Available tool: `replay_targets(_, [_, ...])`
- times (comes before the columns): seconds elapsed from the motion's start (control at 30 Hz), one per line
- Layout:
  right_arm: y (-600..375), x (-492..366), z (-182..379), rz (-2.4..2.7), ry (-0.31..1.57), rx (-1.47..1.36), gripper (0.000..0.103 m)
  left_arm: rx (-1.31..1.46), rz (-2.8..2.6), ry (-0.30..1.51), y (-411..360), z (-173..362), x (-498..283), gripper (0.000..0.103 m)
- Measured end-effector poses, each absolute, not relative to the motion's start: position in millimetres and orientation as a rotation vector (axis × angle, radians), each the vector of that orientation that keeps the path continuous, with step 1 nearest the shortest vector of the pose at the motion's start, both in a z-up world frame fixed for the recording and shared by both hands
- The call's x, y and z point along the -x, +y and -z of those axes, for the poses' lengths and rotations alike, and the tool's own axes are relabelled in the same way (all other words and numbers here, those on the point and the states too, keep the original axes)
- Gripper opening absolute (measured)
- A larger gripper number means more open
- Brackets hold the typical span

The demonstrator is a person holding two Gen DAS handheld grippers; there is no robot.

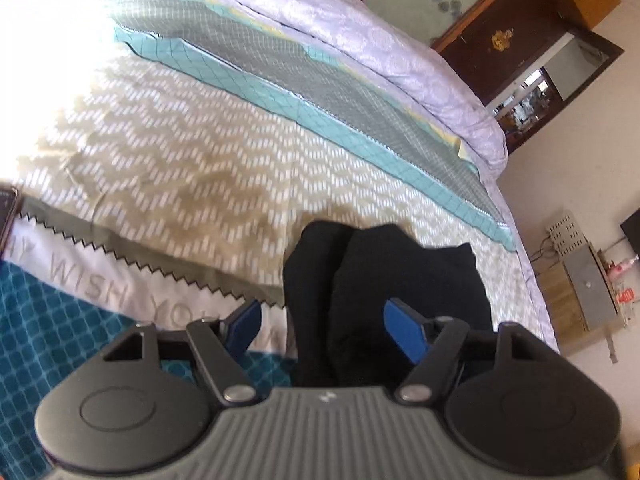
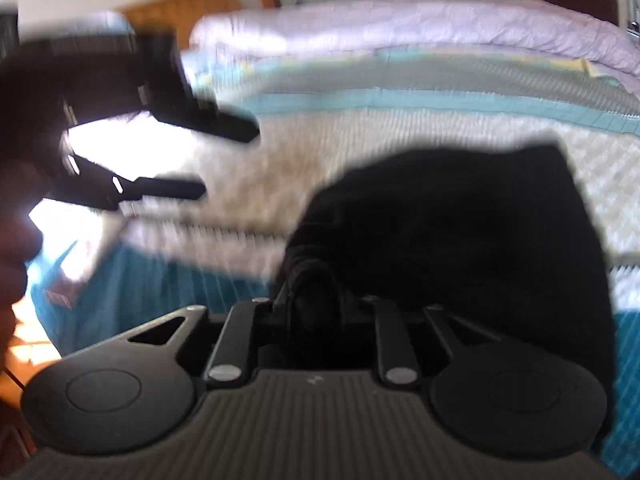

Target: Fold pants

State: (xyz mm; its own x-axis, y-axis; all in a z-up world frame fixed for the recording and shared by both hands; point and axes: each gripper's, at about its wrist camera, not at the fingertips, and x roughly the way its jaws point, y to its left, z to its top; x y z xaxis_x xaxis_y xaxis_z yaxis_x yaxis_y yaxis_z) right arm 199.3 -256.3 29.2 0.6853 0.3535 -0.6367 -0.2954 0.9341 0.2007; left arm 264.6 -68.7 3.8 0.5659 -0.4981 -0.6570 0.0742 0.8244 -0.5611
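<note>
Black pants [image 1: 384,280] lie bunched in a narrow fold on the patterned bed cover [image 1: 180,152]. My left gripper [image 1: 325,326] is open over their near end. One blue pad [image 1: 404,332] hangs over the cloth, the other [image 1: 246,320] stands clear to the left. In the blurred right wrist view the pants [image 2: 460,220] fill the middle and right. My right gripper [image 2: 312,300] is nearly closed on a dark bunch of that cloth, which hides its pads. The left gripper [image 2: 230,160] shows at the upper left with its jaws apart and nothing in them.
A folded lilac quilt [image 1: 400,52] runs along the far side of the bed. A dark wooden wardrobe [image 1: 500,40] stands behind it. A low cabinet [image 1: 588,292] sits by the wall past the bed's right edge. A dark flat object [image 1: 6,216] lies at the left border.
</note>
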Motion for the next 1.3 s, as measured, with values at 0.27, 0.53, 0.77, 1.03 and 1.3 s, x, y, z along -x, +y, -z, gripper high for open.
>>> replay_targets(0.27, [-317, -167, -87, -0.319, 0.627, -0.219, 0.05, 0.443, 0.385, 0.924, -101, 6, -263, 0.071])
replay_targets(0.53, [-392, -169, -15, -0.023, 0.867, -0.425, 0.045, 0.138, 0.246, 0.954, -146, 41, -247, 0.063])
replay_targets(0.77, [-393, -142, -43, -0.004, 0.809, -0.471, 0.047, 0.126, 0.216, 0.905, -137, 8, -220, 0.063])
replay_targets(1.03, [-391, -116, -49, 0.017, 0.816, -0.497, 0.047, 0.161, 0.189, 0.893, -117, 2, -192, 0.065])
replay_targets(1.3, [-371, -111, -54, 0.01, 0.835, -0.452, 0.047, 0.171, 0.217, 0.89, -110, 2, -178, 0.065])
